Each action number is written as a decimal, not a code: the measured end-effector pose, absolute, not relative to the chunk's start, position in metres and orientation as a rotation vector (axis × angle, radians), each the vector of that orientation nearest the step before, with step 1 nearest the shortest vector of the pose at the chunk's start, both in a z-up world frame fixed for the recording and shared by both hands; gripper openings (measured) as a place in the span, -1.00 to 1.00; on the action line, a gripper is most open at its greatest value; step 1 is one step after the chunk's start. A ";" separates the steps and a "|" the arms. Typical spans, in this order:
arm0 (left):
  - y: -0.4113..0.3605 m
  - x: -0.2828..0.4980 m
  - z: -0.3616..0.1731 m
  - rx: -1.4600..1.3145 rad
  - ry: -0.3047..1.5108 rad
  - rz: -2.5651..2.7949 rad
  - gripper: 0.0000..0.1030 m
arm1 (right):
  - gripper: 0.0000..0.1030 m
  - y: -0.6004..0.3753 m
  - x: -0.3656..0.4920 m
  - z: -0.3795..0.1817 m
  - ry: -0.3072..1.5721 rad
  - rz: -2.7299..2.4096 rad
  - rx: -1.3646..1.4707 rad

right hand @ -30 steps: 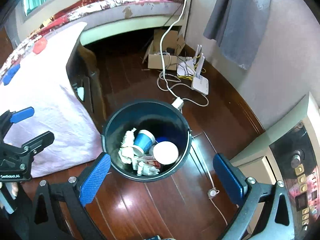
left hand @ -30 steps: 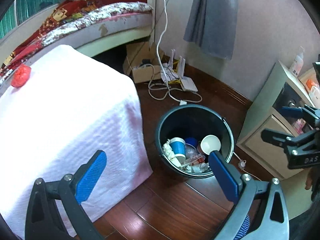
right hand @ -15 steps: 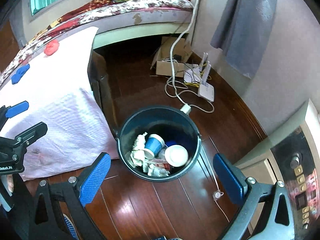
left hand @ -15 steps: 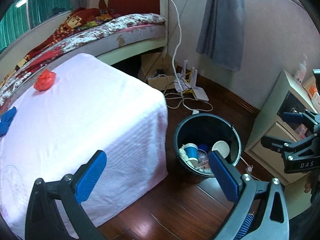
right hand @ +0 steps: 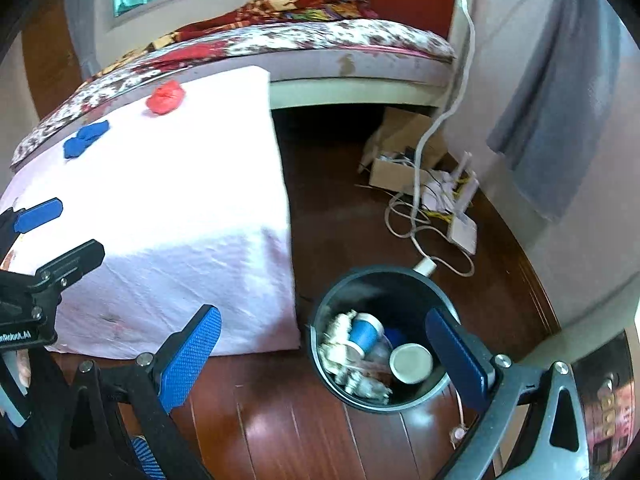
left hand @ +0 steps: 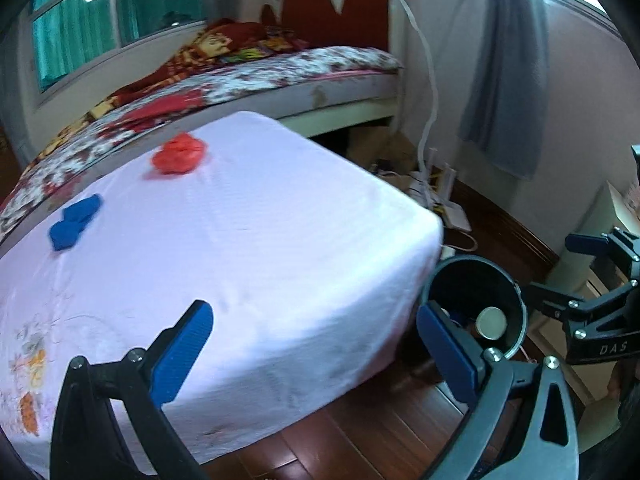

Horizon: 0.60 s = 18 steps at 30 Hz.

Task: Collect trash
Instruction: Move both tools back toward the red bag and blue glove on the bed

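A red crumpled piece of trash (left hand: 178,157) and a blue crumpled piece (left hand: 74,222) lie on the far part of the white-covered table (left hand: 248,248). Both also show in the right wrist view, red (right hand: 164,97) and blue (right hand: 85,139). A black bin (right hand: 348,392) on the floor right of the table holds paper cups and crumpled paper; it shows in the left wrist view (left hand: 516,304). My left gripper (left hand: 316,356) is open and empty over the table's near corner. My right gripper (right hand: 324,356) is open and empty above the floor by the bin.
A bed (left hand: 280,76) runs behind the table. A cardboard box (right hand: 396,160), cables and a white router (right hand: 464,232) lie on the wooden floor by the wall. A grey curtain (left hand: 504,80) hangs at right. A cabinet (left hand: 592,248) stands right of the bin.
Both grippers have risen and swung left from the bin toward the table. The red and blue pieces have come fully into view. Both stay open.
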<state>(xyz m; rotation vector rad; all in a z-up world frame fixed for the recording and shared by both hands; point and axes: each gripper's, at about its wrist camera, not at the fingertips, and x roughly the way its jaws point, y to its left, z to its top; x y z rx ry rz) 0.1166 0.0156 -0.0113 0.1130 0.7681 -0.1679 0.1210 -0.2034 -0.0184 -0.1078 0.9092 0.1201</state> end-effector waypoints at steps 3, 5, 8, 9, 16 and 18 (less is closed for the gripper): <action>0.038 0.119 -0.009 0.097 0.759 -0.124 0.99 | 1.00 -0.182 0.129 -0.016 0.901 0.153 -0.120; 0.054 0.120 -0.007 0.088 0.753 -0.091 0.99 | 1.00 -0.166 0.135 -0.015 0.895 0.177 -0.130; 0.076 0.121 -0.006 0.072 0.747 -0.045 0.99 | 1.00 -0.142 0.142 -0.015 0.887 0.216 -0.144; 0.084 0.122 -0.005 0.068 0.744 -0.030 0.99 | 1.00 -0.135 0.143 -0.015 0.884 0.227 -0.150; 0.137 0.125 0.000 0.016 0.716 0.075 0.99 | 1.00 -0.085 0.156 -0.007 0.875 0.300 -0.192; 0.149 0.126 0.001 0.001 0.709 0.093 0.99 | 1.00 -0.072 0.157 0.000 0.857 0.317 -0.199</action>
